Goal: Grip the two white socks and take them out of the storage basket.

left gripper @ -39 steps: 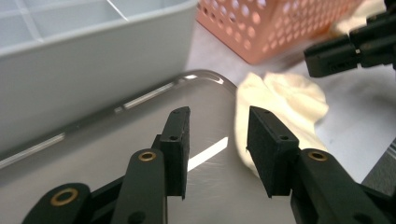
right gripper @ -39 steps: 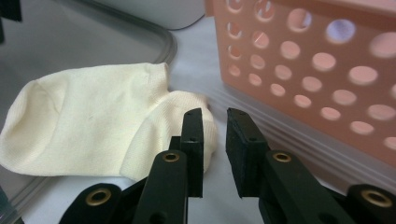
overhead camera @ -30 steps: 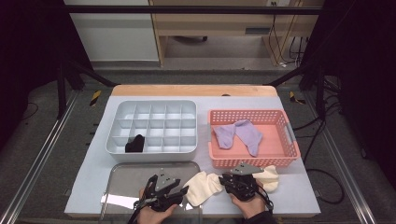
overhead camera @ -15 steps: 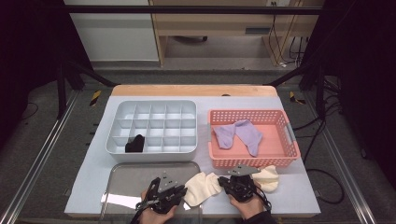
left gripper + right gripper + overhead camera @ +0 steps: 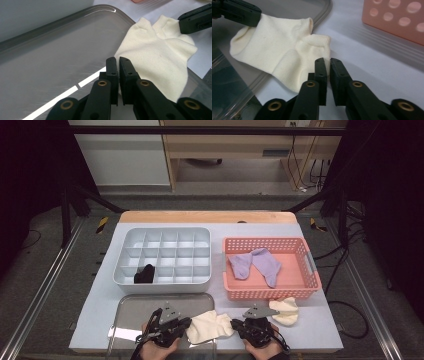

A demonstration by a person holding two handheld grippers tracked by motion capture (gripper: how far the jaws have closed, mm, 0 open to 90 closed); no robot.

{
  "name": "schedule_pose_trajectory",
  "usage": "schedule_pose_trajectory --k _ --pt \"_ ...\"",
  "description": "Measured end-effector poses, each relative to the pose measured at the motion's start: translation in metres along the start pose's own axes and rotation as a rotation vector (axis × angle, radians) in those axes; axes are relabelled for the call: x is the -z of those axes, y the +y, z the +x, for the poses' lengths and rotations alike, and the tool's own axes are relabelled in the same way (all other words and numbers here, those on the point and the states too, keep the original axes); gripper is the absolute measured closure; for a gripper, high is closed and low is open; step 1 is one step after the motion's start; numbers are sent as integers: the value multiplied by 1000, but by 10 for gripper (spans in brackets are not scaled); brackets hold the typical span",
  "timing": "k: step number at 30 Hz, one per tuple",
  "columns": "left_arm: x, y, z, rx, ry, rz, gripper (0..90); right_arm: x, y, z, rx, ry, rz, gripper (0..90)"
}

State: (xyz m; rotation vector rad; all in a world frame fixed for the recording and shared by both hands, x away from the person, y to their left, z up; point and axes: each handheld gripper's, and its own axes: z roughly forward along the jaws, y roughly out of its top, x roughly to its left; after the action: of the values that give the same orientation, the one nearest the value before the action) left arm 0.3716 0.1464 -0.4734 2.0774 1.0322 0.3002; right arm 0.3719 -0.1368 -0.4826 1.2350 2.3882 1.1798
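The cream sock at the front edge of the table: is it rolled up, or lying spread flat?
Spread flat. The cream sock lies open, partly over the clear tray, with the left gripper and right gripper pinching opposite edges.

1. The high view looked forward and down from above the person's side, taking in the whole table (image 5: 320,325) from well back, with the floor and furniture beyond.
2. The left gripper view sat very close, facing along its black jaws over the metal tray (image 5: 50,62) toward the cream sock (image 5: 160,57).
3. The right gripper view, equally close, faced the cream sock (image 5: 279,50) from the opposite end.
4. All three views shared that sock and the tray's edge.
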Motion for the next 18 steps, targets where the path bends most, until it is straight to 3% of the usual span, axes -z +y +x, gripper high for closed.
schedule_pose_trajectory --k 3,7,12,18 --pt "4 0 2 15 7 -25 733 1 1 0 2 -3 -27 767" --pt "13 -4 3 49 -9 -50 592 8 4 -4 -3 -13 -76 754" --pt "15 -13 -2 49 -6 -30 585 0 8 -6 -2 -13 -67 743" --pt "10 -15 -8 30 8 -13 725 -15 9 -3 8 4 -24 783"
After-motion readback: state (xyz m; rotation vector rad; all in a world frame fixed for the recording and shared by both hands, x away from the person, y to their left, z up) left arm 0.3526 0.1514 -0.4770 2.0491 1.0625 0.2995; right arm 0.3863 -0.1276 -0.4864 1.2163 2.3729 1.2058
